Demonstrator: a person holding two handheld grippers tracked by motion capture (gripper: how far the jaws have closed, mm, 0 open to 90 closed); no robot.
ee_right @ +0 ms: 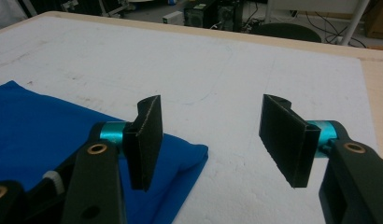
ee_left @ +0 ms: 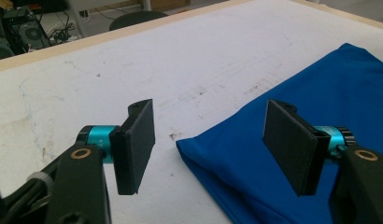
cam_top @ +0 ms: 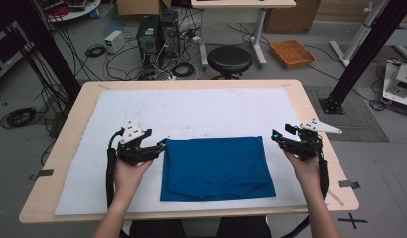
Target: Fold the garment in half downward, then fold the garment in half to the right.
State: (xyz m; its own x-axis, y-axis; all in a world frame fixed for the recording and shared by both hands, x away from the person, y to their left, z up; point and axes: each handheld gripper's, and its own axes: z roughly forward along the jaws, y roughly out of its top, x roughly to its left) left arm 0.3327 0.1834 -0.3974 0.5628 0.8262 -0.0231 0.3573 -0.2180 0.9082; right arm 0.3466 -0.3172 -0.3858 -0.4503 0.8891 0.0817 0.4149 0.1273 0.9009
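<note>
A folded blue cloth lies flat on the white mat at the near middle of the table. My left gripper hovers at the cloth's far left corner, jaws wide open with nothing between them. My right gripper hovers just off the cloth's far right corner, and it too stands open and empty. Neither set of pads touches the fabric.
The mat covers most of the wooden table. Beyond the far edge stand a black stool, computer cases with cables and an orange tray on the floor. A black frame post rises at the right.
</note>
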